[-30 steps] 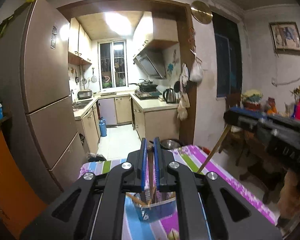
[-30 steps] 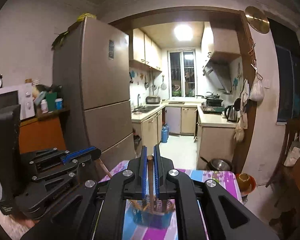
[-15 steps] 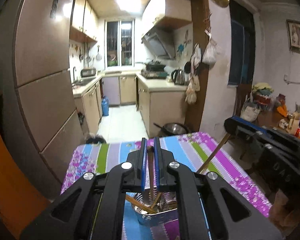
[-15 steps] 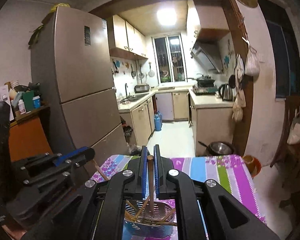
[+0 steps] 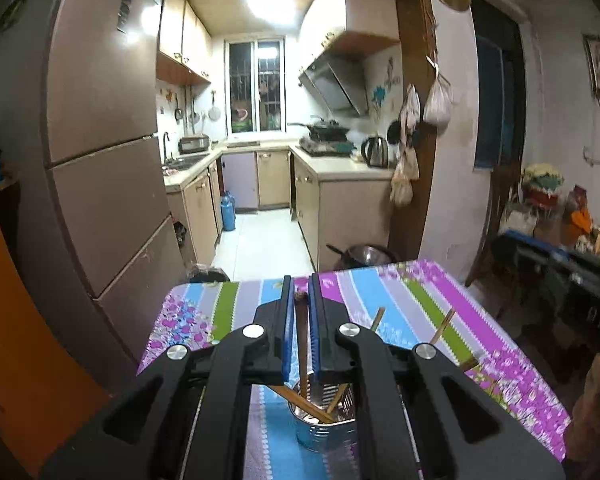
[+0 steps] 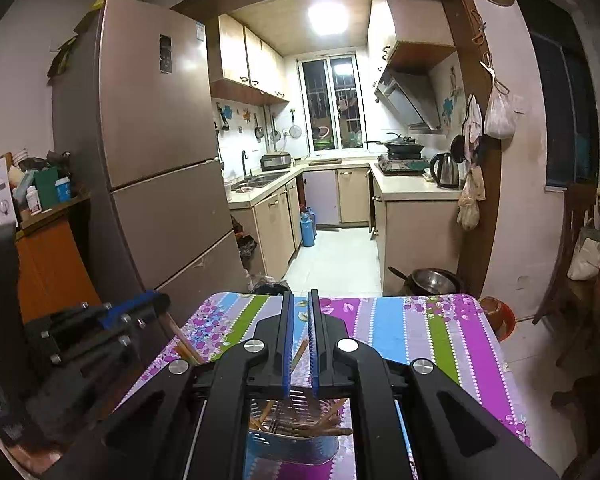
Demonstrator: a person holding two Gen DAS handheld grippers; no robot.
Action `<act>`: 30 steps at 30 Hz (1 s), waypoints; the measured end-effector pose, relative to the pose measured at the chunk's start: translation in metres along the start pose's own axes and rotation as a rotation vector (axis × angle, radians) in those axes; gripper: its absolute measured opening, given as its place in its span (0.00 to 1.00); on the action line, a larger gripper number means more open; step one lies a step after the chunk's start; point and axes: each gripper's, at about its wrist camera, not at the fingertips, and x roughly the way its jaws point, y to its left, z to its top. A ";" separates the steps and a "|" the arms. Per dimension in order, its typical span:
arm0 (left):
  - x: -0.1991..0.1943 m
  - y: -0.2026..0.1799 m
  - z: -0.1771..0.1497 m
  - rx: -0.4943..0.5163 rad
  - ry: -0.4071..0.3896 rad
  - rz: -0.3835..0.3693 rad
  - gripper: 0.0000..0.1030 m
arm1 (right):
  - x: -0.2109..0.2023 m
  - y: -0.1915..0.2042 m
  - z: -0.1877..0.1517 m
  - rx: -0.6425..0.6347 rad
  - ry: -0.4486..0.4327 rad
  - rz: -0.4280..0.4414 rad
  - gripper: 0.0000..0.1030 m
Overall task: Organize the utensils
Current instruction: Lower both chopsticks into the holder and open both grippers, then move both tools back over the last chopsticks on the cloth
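Beyond the striped floral tablecloth, a tall brown three-door refrigerator on the left. Farther in, a steel electric kettle on the pale counter, near a black wok. On the floor, a blue plastic bottle.

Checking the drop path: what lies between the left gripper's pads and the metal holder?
A brown chopstick, clamped in the left gripper, runs down toward the metal holder; left wrist view.

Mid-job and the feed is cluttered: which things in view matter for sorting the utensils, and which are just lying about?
Job: left gripper, its chopstick, right gripper, metal holder, chopsticks inside it.
Lying about: kettle, wok, hanging bag, blue bottle.
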 end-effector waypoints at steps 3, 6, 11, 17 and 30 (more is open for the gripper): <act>-0.016 0.003 0.008 -0.001 -0.028 0.008 0.06 | -0.022 -0.002 0.003 -0.010 -0.019 -0.002 0.08; -0.032 0.009 0.015 -0.013 -0.055 0.024 0.06 | -0.043 -0.006 0.004 -0.025 -0.036 -0.008 0.08; -0.041 0.005 0.021 0.013 -0.083 0.005 0.06 | -0.076 -0.016 0.003 -0.022 -0.066 -0.018 0.08; 0.010 -0.014 -0.002 0.028 0.045 -0.028 0.06 | -0.084 -0.027 -0.011 -0.031 -0.054 -0.031 0.08; -0.028 0.010 0.006 0.024 -0.087 0.072 0.41 | -0.078 -0.037 -0.034 -0.038 -0.012 -0.028 0.08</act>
